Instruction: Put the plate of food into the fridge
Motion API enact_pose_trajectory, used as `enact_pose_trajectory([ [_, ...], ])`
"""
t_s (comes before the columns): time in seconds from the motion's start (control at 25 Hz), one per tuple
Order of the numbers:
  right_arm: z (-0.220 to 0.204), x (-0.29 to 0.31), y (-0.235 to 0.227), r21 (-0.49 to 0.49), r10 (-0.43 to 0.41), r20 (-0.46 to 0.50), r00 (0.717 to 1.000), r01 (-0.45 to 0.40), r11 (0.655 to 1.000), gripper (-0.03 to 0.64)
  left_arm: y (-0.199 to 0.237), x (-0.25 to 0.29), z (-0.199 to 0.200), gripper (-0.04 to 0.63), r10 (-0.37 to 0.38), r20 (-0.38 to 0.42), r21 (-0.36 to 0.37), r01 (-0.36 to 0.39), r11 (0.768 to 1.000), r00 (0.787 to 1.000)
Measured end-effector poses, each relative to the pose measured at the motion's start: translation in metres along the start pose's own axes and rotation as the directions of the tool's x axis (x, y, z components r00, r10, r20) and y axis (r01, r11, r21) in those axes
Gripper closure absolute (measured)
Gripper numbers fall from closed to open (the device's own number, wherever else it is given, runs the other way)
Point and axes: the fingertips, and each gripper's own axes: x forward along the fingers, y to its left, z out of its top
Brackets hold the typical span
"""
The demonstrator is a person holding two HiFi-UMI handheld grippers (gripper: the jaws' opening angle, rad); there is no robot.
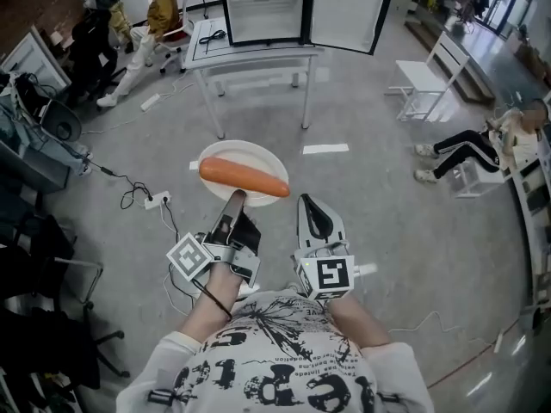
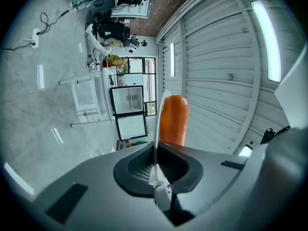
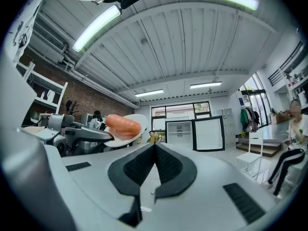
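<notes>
Head view: the white plate (image 1: 231,151) is held level above the grey floor (image 1: 405,231), just ahead of the person's chest, and 1 orange sausage (image 1: 244,177) is laid across it. Its near rim is pinched by the left gripper (image 1: 234,201). In the left gripper view the jaws are seen drawn narrow onto the thin plate edge, with the sausage rising just beyond them. The right gripper (image 1: 312,206) is carried just beside the plate on its right, apart from it. In the right gripper view its jaws are seen pressed together with nothing between them. Well ahead, the fridge (image 1: 263,7) is set on a white table (image 1: 207,46), with its door (image 1: 346,13) swung open to the right and its shelves exposed. Between plate and table, 1 white tape strip (image 1: 325,149) is stuck to the floor. At the left, 1 power strip (image 1: 157,200) with black cables is spread out. At the right, 1 white chair (image 1: 428,80) and 1 seated person (image 1: 478,149) are found, well apart from the table.
</notes>
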Motion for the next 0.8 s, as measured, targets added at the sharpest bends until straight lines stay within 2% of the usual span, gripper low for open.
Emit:
enact_pose_trajectory([
  [0.16, -0.015, 0.015, -0.032, 0.010, 0.023, -0.031, 0.999, -0.023, 1.000, 0.617, 0.015, 0.032, -0.010, 0.574, 0.025, 0.011, -0.030, -0.025, 0.999, 1.000],
  [0.28, -0.020, 0.024, -0.051, 0.027, 0.035, -0.049, 0.998, -0.034, 0.999, 0.617, 0.023, 0.051, -0.017, 0.574, 0.050, -0.003, -0.010, -0.050, 0.999, 0.999],
  [0.44, -0.018, 0.049, -0.072, 0.024, 0.029, -0.040, 0.999, -0.028, 0.999, 0.617, 0.026, 0.087, -0.014, 0.574, 0.041, -0.028, 0.011, -0.041, 0.999, 0.999],
  [0.64, -0.029, 0.093, -0.087, 0.009, -0.008, -0.047, 0.999, 0.008, 1.000, 0.617, 0.044, 0.124, 0.009, 0.574, 0.041, -0.060, 0.019, -0.040, 0.999, 0.997],
  [0.8, -0.016, 0.147, -0.096, -0.026, -0.030, -0.032, 0.999, 0.029, 0.999, 0.617, 0.054, 0.173, 0.046, 0.574, 0.007, -0.071, -0.029, -0.009, 1.000, 0.997],
])
